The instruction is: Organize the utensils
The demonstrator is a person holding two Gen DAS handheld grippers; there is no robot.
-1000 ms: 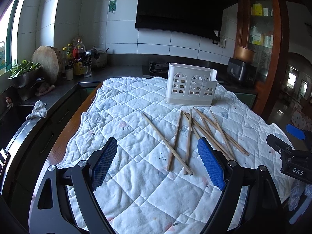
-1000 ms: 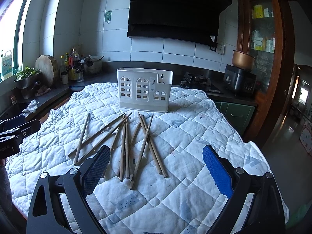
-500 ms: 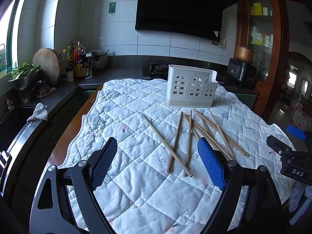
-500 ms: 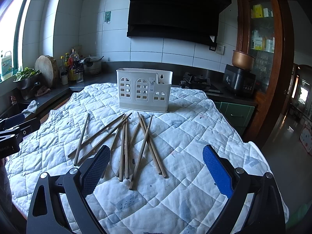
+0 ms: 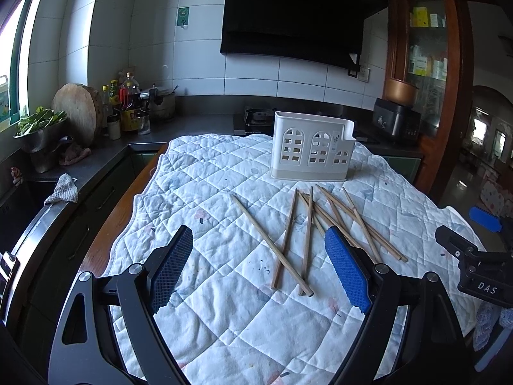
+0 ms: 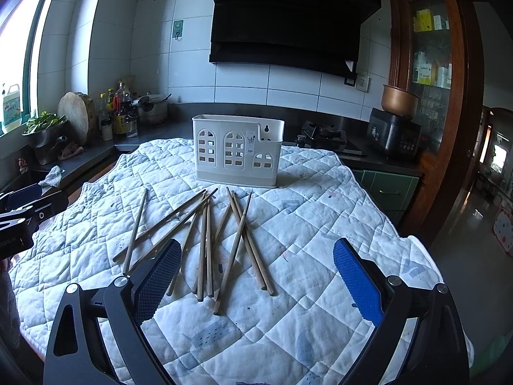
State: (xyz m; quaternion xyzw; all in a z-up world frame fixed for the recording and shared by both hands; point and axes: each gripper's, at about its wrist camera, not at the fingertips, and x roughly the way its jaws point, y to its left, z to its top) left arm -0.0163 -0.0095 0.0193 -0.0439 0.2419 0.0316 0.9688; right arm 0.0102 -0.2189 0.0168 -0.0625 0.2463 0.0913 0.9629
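Through my left wrist camera the left gripper (image 5: 259, 269) gapes empty above the quilt (image 5: 198, 173), chopsticks (image 5: 307, 234) scattered before the white holder (image 5: 312, 150), and my right view shows the right gripper (image 6: 256, 282) equally wide, nothing held.

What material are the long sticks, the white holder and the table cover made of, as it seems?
Sticks: likely wood or bamboo; matte brown, thin and straight.
White holder: likely plastic; smooth moulded walls with arched cut-out windows.
Table cover: quilted fabric, probably cotton; stitched diamond pattern, soft wrinkles, some stains.
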